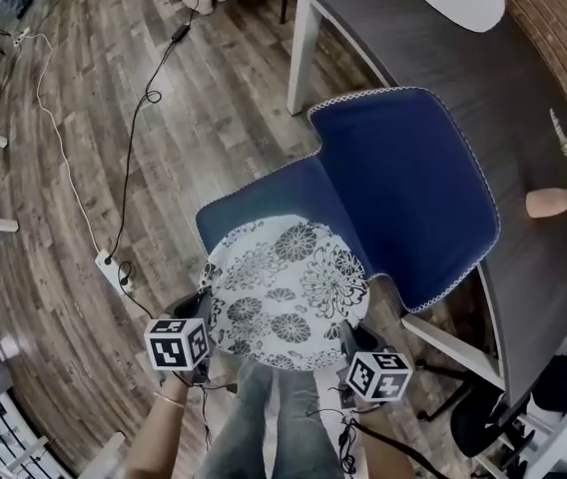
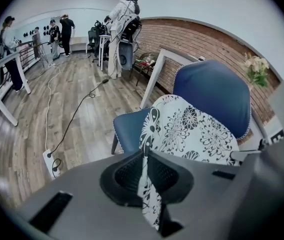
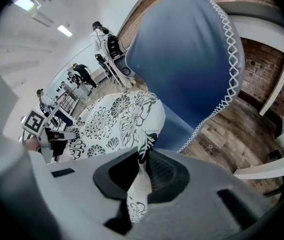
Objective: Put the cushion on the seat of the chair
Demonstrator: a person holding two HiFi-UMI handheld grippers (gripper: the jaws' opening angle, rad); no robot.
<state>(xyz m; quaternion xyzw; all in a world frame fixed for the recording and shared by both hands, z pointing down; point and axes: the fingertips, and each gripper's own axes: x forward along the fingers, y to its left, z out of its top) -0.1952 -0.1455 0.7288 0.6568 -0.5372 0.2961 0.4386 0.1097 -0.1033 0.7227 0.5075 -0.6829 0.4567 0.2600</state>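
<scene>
A round white cushion with black flower prints (image 1: 285, 292) hangs over the blue seat (image 1: 254, 213) of the chair, whose blue backrest (image 1: 413, 188) rises to the right. My left gripper (image 1: 202, 325) is shut on the cushion's near left edge, and the fabric (image 2: 147, 184) runs pinched between its jaws. My right gripper (image 1: 351, 335) is shut on the near right edge, where the cushion's cloth (image 3: 139, 181) is squeezed between the jaws. The cushion (image 2: 192, 131) covers most of the seat in the left gripper view. Whether it touches the seat I cannot tell.
A dark table (image 1: 523, 118) with white legs stands behind and right of the chair, carrying a pink vase of flowers (image 1: 563, 200). Cables and a power strip (image 1: 114, 267) lie on the wooden floor at left. People stand far off in the room (image 2: 62, 31).
</scene>
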